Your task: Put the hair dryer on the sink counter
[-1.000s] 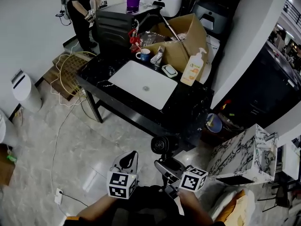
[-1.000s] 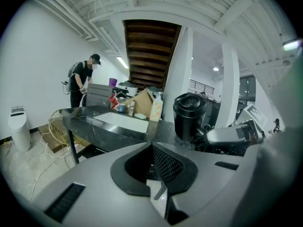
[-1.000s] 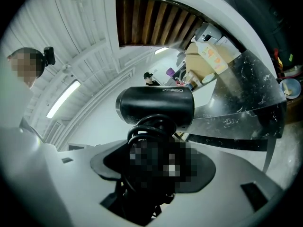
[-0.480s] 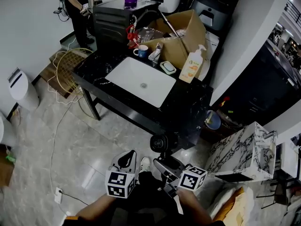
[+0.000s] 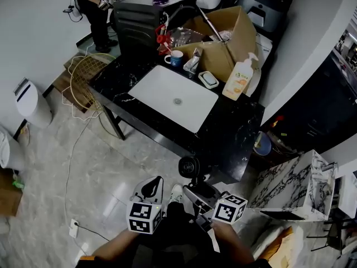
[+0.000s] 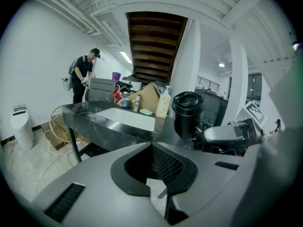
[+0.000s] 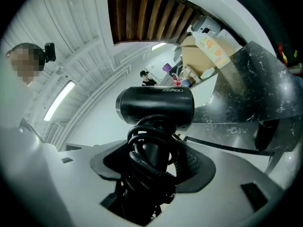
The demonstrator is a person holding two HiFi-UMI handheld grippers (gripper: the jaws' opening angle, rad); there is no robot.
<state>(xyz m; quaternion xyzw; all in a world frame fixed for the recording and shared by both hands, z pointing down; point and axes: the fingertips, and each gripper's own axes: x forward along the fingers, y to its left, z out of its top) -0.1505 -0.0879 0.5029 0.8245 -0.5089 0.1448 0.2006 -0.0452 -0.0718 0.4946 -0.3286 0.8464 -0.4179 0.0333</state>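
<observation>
Black, with its cord wound around the handle, the hair dryer [image 7: 155, 105] is clamped by the handle in the right hand-held gripper [image 7: 151, 174]. Its round barrel stands up above the jaws. In the head view the hair dryer [image 5: 189, 167] is in the lower middle of the frame, just below the near edge of the dark marble desk [image 5: 234, 133] and not lying on it. The right hand-held gripper [image 5: 196, 197] is directly under it.

The left hand-held gripper [image 5: 152, 186] is just beside it to the left. In its own view the left hand-held gripper [image 6: 158, 193] has its jaws closed together and nothing is between them.

In the middle of the desk there is a white rectangular sink [image 5: 175, 96]. Behind the sink, toward the upper part of the frame, stand a mug [image 5: 175, 57], a soap dish [image 5: 209, 80] and a pump bottle [image 5: 240, 80]. An open cardboard box [image 5: 228, 43] is just behind these. At the upper left a person [image 5: 95, 4] in dark clothes stands near the far end of the desk. A white bin [image 5: 33, 105] stands on the floor at the left edge.
</observation>
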